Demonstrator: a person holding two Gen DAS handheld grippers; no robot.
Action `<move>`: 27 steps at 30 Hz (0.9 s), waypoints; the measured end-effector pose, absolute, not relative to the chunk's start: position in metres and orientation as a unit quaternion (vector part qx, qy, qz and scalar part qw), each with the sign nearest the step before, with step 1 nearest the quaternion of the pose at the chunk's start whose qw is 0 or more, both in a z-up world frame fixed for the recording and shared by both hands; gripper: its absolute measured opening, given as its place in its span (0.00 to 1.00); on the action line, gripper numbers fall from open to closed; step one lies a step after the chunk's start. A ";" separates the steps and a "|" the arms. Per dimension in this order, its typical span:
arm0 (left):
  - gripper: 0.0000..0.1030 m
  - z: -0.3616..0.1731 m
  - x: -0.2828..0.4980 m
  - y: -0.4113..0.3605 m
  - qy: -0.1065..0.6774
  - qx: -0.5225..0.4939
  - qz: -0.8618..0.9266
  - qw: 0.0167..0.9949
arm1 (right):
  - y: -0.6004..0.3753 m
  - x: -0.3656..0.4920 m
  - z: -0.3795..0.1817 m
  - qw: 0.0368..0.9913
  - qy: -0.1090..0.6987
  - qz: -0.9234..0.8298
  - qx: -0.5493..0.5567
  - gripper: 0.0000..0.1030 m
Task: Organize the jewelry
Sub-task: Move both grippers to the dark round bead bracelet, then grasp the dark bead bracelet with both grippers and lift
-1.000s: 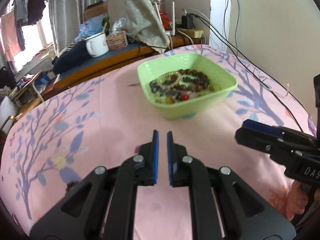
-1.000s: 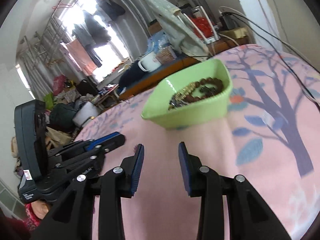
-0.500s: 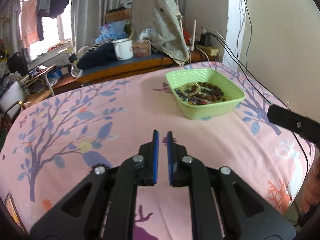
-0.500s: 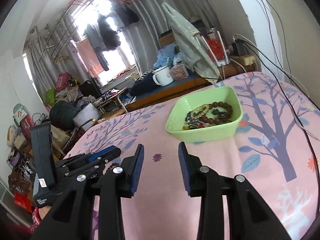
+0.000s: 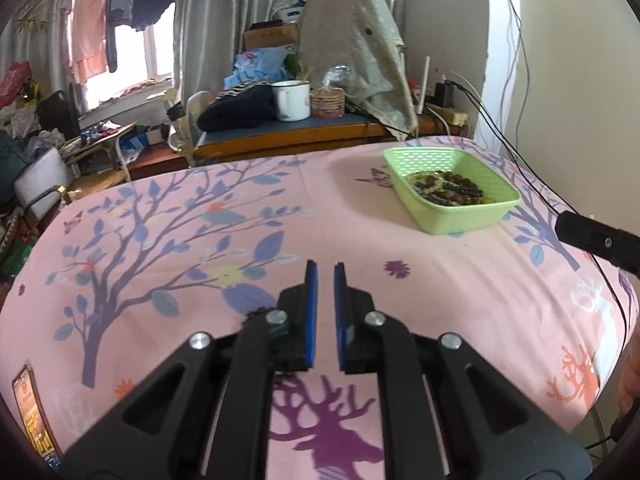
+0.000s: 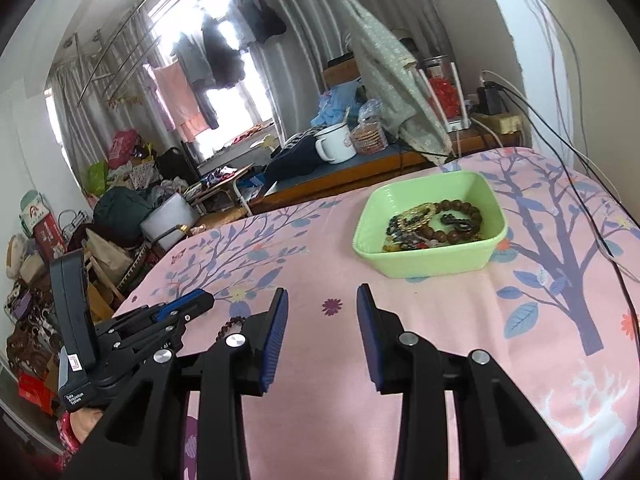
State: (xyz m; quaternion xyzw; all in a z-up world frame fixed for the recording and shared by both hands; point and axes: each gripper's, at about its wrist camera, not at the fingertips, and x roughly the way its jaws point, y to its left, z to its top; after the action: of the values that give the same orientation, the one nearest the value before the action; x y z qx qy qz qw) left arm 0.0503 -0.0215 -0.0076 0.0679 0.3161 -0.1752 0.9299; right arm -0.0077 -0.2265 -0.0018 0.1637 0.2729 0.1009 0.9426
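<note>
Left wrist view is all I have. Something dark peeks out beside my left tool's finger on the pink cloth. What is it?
Observer: A string of dark red-brown beads, lying loose on the pink tree-print cloth near the left tool. Neither tool grips it.
Operator: The green plastic basket looks like a jumble from here. What is on top?
Observer: A large brown wooden-bead bracelet lies in a ring around a small black strand.
Operator: Anything else I can pick out?
Observer: A yellowish bead bracelet lies just left of the brown one.
</note>
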 end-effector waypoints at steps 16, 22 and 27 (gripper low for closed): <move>0.07 -0.028 0.086 0.053 0.334 0.042 -0.092 0.937 | -0.159 0.044 -0.018 0.926 0.331 0.153 0.102 0.07; 0.07 -0.032 0.099 0.087 0.351 0.005 -0.085 0.932 | -0.125 0.072 -0.025 0.909 0.369 0.191 0.040 0.07; 0.07 -0.042 0.104 0.097 0.390 -0.029 -0.140 0.910 | -0.092 0.095 -0.048 0.886 0.404 0.227 -0.011 0.07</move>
State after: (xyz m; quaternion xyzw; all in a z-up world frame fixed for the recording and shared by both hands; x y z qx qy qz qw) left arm 0.1039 0.0970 -0.0424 -0.0287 0.3904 -0.1396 0.9096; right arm 0.0947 -0.0920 -0.0479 -0.0105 0.4043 0.2267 0.8860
